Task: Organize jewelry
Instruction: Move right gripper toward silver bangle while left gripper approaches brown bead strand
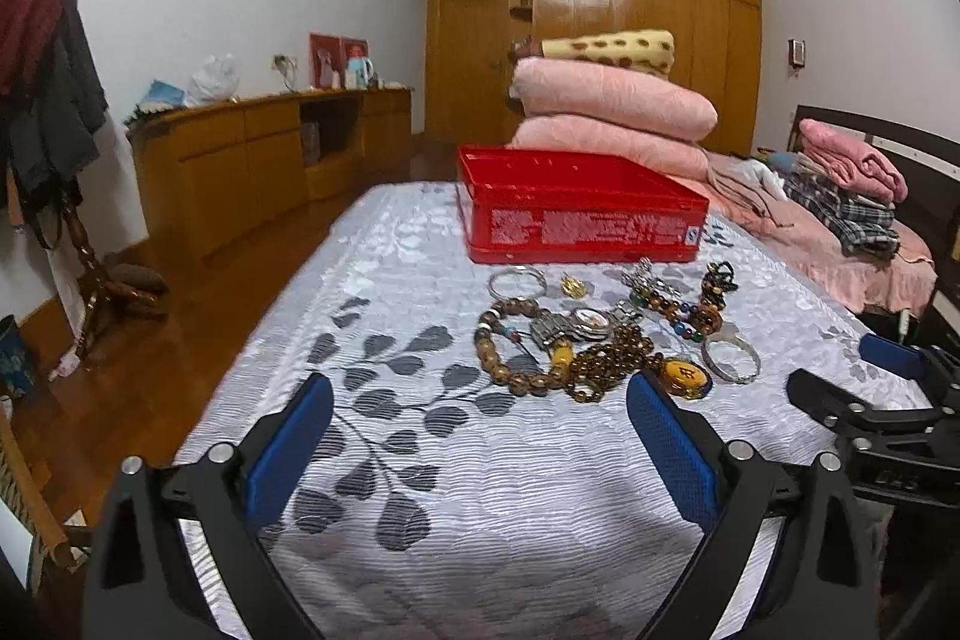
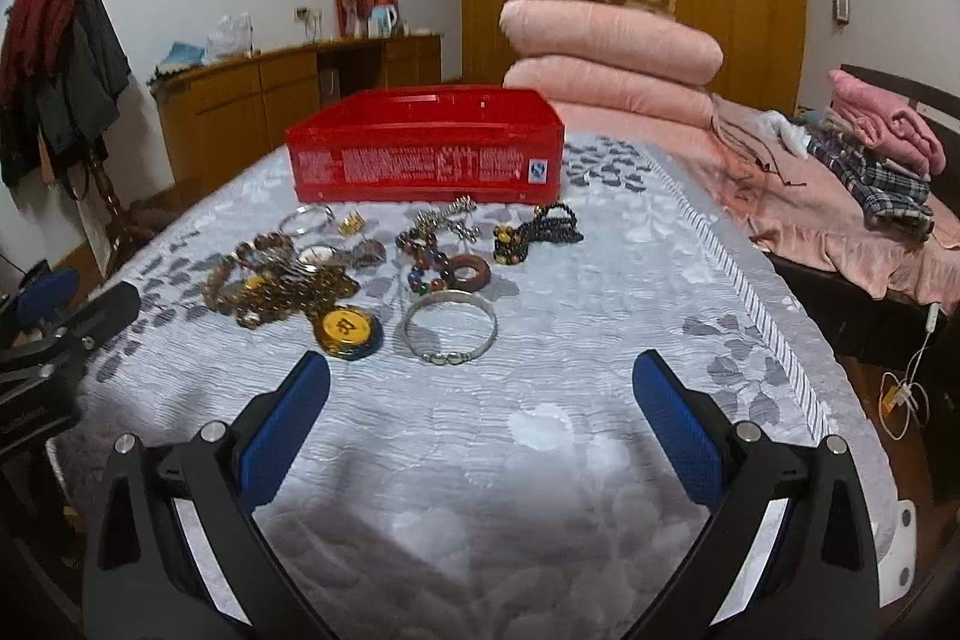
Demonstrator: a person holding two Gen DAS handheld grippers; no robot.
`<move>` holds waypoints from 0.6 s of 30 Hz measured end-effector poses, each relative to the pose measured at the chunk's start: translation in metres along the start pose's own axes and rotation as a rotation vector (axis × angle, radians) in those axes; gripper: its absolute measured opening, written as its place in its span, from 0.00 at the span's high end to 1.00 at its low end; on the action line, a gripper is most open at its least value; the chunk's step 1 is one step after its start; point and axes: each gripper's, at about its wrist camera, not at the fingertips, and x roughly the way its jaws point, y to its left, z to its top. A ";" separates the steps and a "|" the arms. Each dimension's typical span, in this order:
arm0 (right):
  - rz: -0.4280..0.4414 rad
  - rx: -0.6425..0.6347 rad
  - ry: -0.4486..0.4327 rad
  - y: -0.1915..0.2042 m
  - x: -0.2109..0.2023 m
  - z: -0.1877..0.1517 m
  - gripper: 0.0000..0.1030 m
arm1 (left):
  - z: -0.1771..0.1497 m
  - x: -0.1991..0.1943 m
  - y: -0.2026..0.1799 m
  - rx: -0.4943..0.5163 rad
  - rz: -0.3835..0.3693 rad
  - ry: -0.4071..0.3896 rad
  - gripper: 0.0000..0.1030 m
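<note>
Both tools, left tool [image 1: 480, 436] and right tool [image 2: 480, 412], hang spread wide and empty above the grey leaf-patterned bedspread [image 2: 540, 460]. The tangled jewelry heap [image 2: 336, 274] lies just near of the red plastic box [image 2: 426, 148]. Best lift the separate silver bangle [image 2: 450, 331] first, pinching its rim.

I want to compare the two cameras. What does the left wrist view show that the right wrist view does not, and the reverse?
Only the left wrist view shows the right gripper, open, at its right edge. Only the right wrist view shows the left gripper at its left edge, and a white cable on the floor. Both show the red box, the silver bangle, the yellow pendant and the folded pink quilts.
</note>
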 end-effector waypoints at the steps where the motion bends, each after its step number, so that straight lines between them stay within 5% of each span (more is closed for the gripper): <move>1: 0.004 -0.004 0.012 0.000 0.003 0.001 0.05 | 0.002 0.004 0.000 -0.008 -0.021 0.021 0.12; 5: 0.035 -0.020 0.073 -0.001 0.015 0.007 0.08 | 0.006 0.017 -0.003 -0.019 -0.056 0.086 0.21; 10: 0.076 -0.009 0.171 -0.008 0.034 0.011 0.25 | 0.008 0.030 -0.011 -0.023 -0.120 0.164 0.36; 18: 0.109 -0.021 0.255 -0.010 0.056 0.018 0.31 | 0.011 0.054 -0.027 -0.029 -0.174 0.247 0.40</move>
